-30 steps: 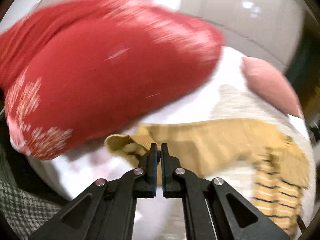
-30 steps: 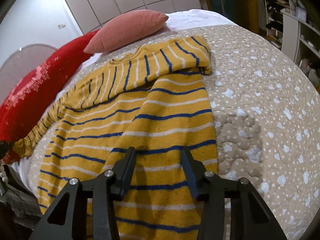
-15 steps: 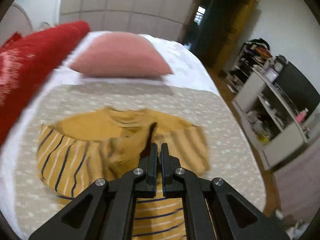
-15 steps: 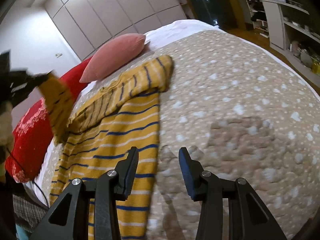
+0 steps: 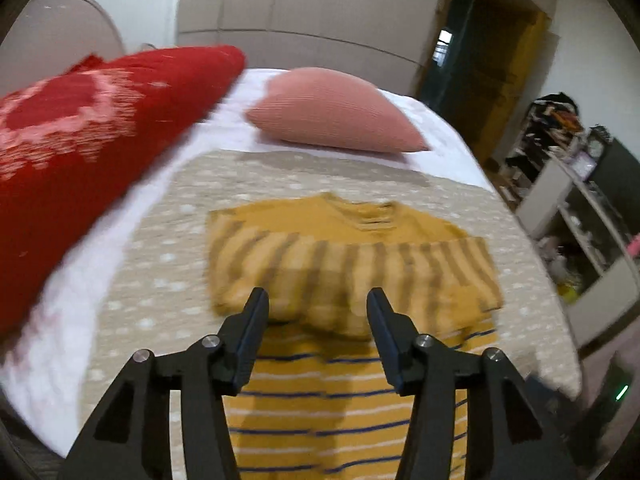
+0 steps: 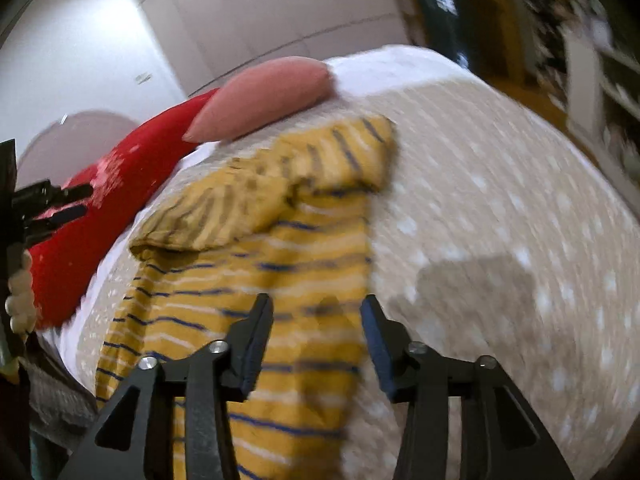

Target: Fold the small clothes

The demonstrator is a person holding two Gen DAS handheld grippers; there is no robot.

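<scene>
Yellow striped sweater (image 5: 352, 320) lying flat on the dotted beige blanket (image 5: 160, 280), sleeves crossed over the chest near the collar, striped body extending toward the near edge of the blanket. Sleeve layer loose and slightly bunched, not squared.

Left gripper (image 5: 316, 312): jaws spreading, nothing between them, poised above the folded sleeve portion of the sweater. Right gripper (image 6: 316, 320): jaws also spreading, empty, hovering over the lower body of the sweater, close to its right edge.

Risks, as judged:
- Sleeve fold likely to slip or spring back if the next grasp drags the body cloth under it; knit looks soft and thick.
- Single-layer pinch at the hem probable if the pads close too shallow, leaving the back panel behind and skewing the fold.
- Uneven lift between the two tools apt to twist the sweater off its line on the blanket.
- Blanket cloth possibly caught along with the hem, given the soft quilted surface.

Count:
- Sweaters: one.
- Grippers: two.
- Pink pillow (image 5: 336, 112): one, beyond the sweater's collar.
- Red cushion (image 5: 80, 152): one, to the left of the sweater.
- Blankets: one.
</scene>
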